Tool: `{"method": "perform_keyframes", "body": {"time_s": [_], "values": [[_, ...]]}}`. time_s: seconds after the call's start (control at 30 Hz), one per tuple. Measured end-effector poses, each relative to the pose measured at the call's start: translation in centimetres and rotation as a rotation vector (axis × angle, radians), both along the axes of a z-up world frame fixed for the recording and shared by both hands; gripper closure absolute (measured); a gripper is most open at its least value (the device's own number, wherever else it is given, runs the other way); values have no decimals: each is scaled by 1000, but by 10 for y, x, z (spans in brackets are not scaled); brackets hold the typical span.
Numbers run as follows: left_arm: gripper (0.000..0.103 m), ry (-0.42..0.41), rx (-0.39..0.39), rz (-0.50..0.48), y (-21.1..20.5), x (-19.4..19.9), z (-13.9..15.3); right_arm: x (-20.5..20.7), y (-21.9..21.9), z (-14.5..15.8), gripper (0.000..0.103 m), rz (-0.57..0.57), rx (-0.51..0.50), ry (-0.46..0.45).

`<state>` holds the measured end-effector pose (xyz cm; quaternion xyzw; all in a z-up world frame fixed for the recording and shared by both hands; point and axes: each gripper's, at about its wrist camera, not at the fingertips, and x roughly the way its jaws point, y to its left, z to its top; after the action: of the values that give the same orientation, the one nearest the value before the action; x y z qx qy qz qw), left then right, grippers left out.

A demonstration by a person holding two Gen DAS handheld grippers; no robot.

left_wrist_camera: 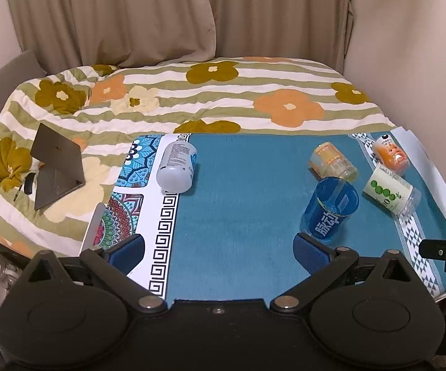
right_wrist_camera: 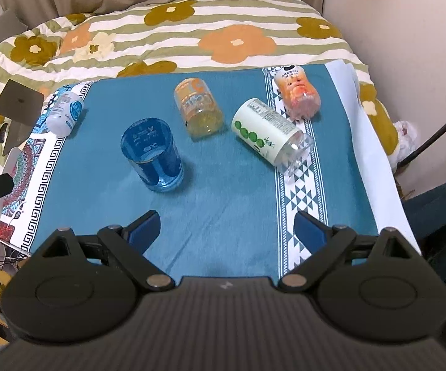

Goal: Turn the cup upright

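Observation:
A blue clear cup (left_wrist_camera: 331,210) (right_wrist_camera: 153,156) stands upright on the teal cloth, mouth up. A white cup with blue print (left_wrist_camera: 177,167) (right_wrist_camera: 63,113) lies on its side at the left. An orange-yellow cup (left_wrist_camera: 332,161) (right_wrist_camera: 198,108), a white cup with green dots (left_wrist_camera: 391,192) (right_wrist_camera: 270,133) and an orange-pink cup (left_wrist_camera: 389,154) (right_wrist_camera: 298,92) lie on their sides. My left gripper (left_wrist_camera: 218,250) is open and empty, its right finger just before the blue cup. My right gripper (right_wrist_camera: 226,228) is open and empty, nearer than the cups.
The teal cloth (left_wrist_camera: 238,216) (right_wrist_camera: 223,185) covers a small table with patterned borders. A floral striped quilt (left_wrist_camera: 192,99) (right_wrist_camera: 192,31) lies behind. A grey folded stand (left_wrist_camera: 57,167) (right_wrist_camera: 19,105) sits on the quilt at left. Wall at right, curtains behind.

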<state>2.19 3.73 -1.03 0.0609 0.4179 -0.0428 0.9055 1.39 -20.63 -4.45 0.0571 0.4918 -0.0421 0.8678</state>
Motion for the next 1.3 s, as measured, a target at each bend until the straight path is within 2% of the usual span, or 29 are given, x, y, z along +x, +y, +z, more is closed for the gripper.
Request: {"method": "perform_keyframes", "body": {"time_s": [1.3], "values": [[0, -38, 33, -46, -7, -4, 6, -4, 4, 2, 0, -2, -5, -2]]}}
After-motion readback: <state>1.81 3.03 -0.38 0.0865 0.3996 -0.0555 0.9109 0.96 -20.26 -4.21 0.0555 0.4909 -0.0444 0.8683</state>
